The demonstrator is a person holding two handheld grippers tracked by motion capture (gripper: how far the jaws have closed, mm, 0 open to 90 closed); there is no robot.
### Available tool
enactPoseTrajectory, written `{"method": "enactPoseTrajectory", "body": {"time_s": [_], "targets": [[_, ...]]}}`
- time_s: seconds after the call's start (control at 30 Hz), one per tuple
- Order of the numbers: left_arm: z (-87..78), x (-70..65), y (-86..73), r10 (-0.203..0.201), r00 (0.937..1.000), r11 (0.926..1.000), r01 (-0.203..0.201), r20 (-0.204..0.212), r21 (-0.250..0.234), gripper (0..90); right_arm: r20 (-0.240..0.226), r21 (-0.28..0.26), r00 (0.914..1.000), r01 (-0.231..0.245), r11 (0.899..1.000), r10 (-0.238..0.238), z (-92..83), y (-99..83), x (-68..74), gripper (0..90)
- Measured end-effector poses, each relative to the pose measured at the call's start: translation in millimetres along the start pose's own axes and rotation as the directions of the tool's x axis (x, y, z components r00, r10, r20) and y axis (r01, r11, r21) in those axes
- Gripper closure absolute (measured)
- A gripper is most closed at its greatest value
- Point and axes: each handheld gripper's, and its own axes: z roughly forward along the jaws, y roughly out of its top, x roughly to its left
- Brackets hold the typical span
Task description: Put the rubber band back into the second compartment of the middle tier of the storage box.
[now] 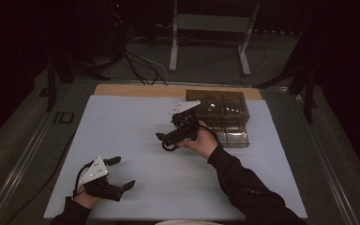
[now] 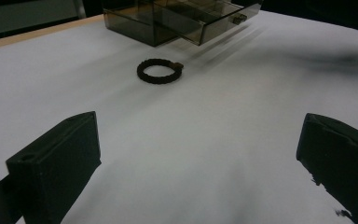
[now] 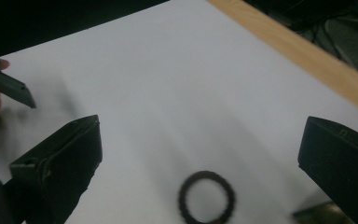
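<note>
A dark braided ring (image 1: pixel 168 146) with a small metal clasp lies flat on the white mat (image 1: pixel 136 117), just left of the box's drawer. My right gripper (image 1: pixel 165 136) hovers over it, open, pointing left and down. In the right gripper view the ring (image 3: pixel 207 197) sits low between the wide-apart jaws of the right gripper (image 3: pixel 203 128), untouched. My left gripper (image 1: pixel 122 173) rests open near the mat's front left corner. From the left gripper view the ring (image 2: pixel 160 71) lies well ahead of the open left gripper (image 2: pixel 200 121), nothing between its jaws.
A smoky clear box (image 1: pixel 218 107) with several compartments stands at the back right, its lower drawer (image 1: pixel 233 137) pulled out toward me. A wooden table edge (image 1: pixel 136 89) runs behind the mat. Cables and a metal stand (image 1: pixel 211 28) lie on the floor beyond.
</note>
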Motion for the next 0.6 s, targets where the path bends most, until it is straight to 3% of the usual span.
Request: {"method": "enactPoseTrajectory", "body": {"time_s": [0.27, 0.4, 0.6], "targets": [[0.2, -0.4, 0.0, 0.003, 1.0000, 1.0000, -0.003, -0.001, -0.001, 0.9, -0.011, 0.036, 0.9958, -0.091, 0.995, 0.091, 21.9, -13.0, 8.1, 0.0], [-0.1, 0.0, 0.0, 0.000, 1.0000, 1.0000, 0.000, -0.002, -0.005, 0.9, -0.020, 0.025, 0.9882, -0.152, 0.988, 0.152, 27.9, -19.7, 7.4, 7.5], [0.4, -0.3, 0.0, 0.002, 1.0000, 1.0000, -0.002, -0.001, -0.001, 0.9, 0.019, 0.029, 0.9810, -0.194, 0.981, 0.193, 33.0, -27.9, 8.7, 16.0]]}}
